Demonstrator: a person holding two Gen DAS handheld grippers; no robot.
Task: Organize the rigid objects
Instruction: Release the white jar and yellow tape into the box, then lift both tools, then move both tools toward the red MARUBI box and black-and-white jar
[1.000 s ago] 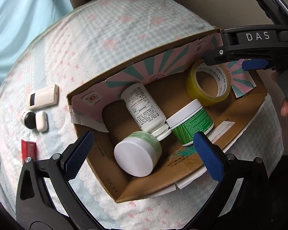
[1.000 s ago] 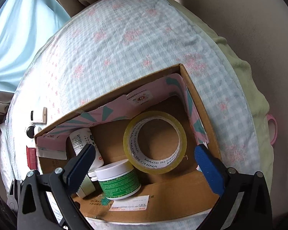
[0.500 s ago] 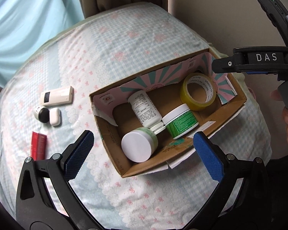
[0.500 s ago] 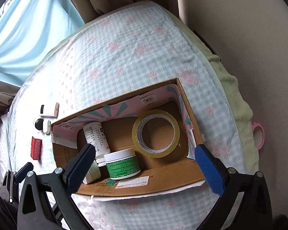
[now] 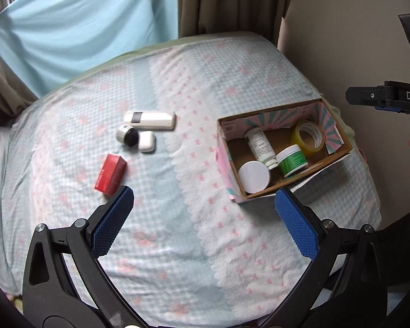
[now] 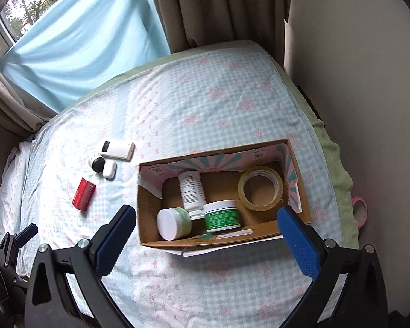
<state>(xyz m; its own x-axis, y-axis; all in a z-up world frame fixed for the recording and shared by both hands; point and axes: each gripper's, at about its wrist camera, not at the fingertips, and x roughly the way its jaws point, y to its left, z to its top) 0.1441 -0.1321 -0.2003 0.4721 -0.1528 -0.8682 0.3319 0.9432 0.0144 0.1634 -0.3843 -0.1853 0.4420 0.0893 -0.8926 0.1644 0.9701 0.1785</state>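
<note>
An open cardboard box [image 6: 150, 205] lies on the bed. It holds a white bottle [image 6: 191, 190] on its side, a green-labelled jar [image 6: 222, 216], a white-lidded jar [image 6: 172, 222] and a roll of yellow tape [image 6: 260, 187]. Left of the box, on the sheet, lie a red carton [image 5: 110, 173], a white remote [image 5: 150, 120], a small black-and-white round device [image 5: 127, 136] and a white case [image 5: 146, 145]. My left gripper [image 5: 203, 205] is open and empty, high above the sheet between the red carton and the box [image 5: 276, 116]. My right gripper [image 6: 206, 224] hangs open and empty above the box's near side.
The bed has a blue checked sheet [image 5: 194, 246] with pink flowers. Behind it hang a blue curtain [image 6: 82, 43] and brown drapes [image 6: 218, 8], with a beige wall [image 6: 355, 82] to the right. A pink ring [image 6: 359, 210] sits off the bed's right edge.
Both grippers have pulled up and back from the box, so it looks smaller and the loose items on the left have come into fuller view. Both have stayed open and empty.
</note>
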